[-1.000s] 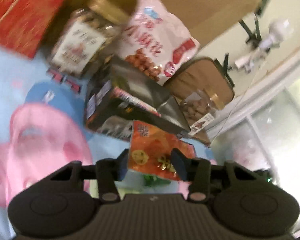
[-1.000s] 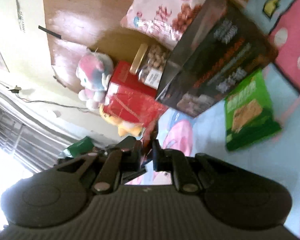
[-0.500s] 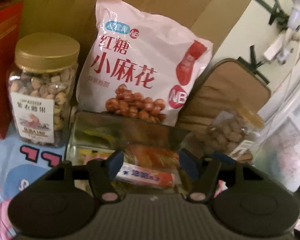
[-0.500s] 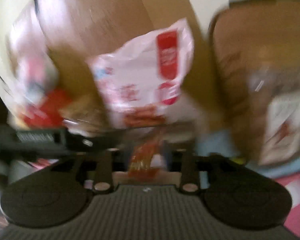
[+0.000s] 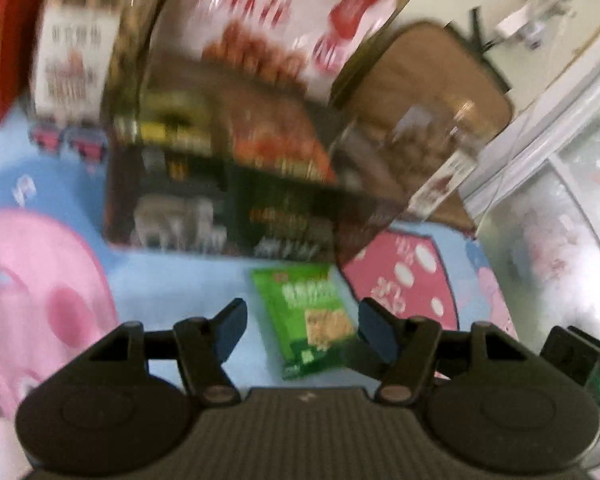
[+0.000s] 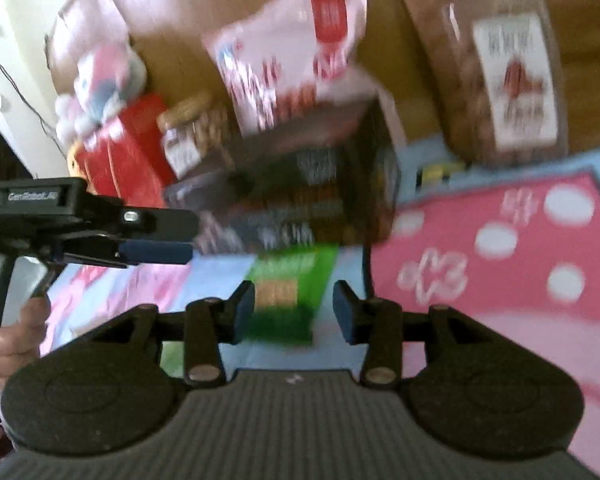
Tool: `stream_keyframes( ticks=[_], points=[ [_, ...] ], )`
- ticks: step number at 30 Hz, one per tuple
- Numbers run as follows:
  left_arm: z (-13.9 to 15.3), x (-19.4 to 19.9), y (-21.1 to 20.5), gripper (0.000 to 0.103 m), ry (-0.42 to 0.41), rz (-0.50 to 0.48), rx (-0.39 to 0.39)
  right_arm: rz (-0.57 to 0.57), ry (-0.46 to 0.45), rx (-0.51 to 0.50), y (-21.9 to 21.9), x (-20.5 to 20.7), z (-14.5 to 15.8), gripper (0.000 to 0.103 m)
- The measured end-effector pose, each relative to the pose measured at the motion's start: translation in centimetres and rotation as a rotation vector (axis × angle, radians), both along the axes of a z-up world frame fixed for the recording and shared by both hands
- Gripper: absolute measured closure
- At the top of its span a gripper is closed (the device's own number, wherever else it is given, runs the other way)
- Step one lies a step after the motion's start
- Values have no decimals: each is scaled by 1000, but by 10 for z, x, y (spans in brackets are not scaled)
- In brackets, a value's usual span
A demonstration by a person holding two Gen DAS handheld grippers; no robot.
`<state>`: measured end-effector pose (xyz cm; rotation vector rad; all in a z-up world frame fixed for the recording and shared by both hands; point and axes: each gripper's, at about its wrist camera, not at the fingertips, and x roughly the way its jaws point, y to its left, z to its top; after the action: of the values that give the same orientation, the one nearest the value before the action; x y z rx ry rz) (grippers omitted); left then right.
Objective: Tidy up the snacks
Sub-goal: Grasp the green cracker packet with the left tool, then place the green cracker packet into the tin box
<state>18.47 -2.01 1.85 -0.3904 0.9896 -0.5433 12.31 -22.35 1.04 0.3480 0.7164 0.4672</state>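
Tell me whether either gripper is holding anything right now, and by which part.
Nothing is held. The left gripper and right gripper both stand open and empty above the green snack packet, which lies flat on the cartoon cloth.

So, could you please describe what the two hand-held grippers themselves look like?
Each black plastic hand-held gripper, left and right, has a ribbed grey body, two round housings, silver pivot pins and dark blue padded fingertips. Seen from the side, the left one carries white lettering.

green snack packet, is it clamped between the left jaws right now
No, the green snack packet lies flat on the cartoon mat, and the left gripper stands open above it with a gap on both sides.
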Motion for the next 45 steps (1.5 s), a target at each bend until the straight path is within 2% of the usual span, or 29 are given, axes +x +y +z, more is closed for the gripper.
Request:
stream_keyframes(
  ticks=[2, 4, 5, 6, 8, 10, 13, 17, 22, 26, 27, 30, 32, 36, 40, 42, 45],
  points=[
    [-11, 5, -5, 40, 37, 12, -3, -7, 9, 1, 3, 2, -2, 57],
    [-12, 4, -8, 41, 30, 17, -7, -5, 7, -4, 3, 3, 1, 57],
    [-13, 4, -9, 45, 42, 14, -22, 5, 10, -6, 4, 3, 1, 56],
    [-15, 4, -11, 55, 61, 1, -48, 15, 6, -10, 6, 4, 1, 56],
    [-14, -2, -15, 60, 35, 9, -2, 36, 11, -25, 9, 2, 0, 61],
    [-11, -15, -16, 60, 17, 9, 28, 44, 6, -43, 11, -4, 1, 65],
    [3, -36, -6, 60, -30, 24, 8, 48, 2, 3, 12, -20, 7, 67],
    [39, -55, 13, 60, -136, 43, -18, 76, -103, 10, 23, -41, 34, 68],
    [83, -26, 25, 59, -244, 70, 4, 78, -256, -33, 41, -22, 71, 69],
    [89, 23, 26, 50, -265, 98, 45, 57, -314, -75, 56, 29, 81, 68],
    [87, 31, 26, 45, -263, 113, 69, 61, -320, -83, 59, 42, 78, 64],
    [79, 49, 29, 44, -257, 176, 149, 73, -290, -158, 71, 74, 62, 57],
    [77, 41, 41, 44, -266, 173, 120, 45, -286, -155, 65, 72, 55, 57],
    [75, 7, 66, 44, -275, 152, 53, 48, -253, -14, 33, 45, 50, 57],
    [62, -22, 80, 44, -236, 126, 69, 97, -153, 59, 17, 10, 39, 56],
    [54, -37, 84, 44, -225, 111, 96, 123, -102, 72, 18, -6, 33, 56],
    [37, -51, 89, 44, -183, 88, 97, 155, -72, 57, 26, -32, 25, 56]
  ],
)
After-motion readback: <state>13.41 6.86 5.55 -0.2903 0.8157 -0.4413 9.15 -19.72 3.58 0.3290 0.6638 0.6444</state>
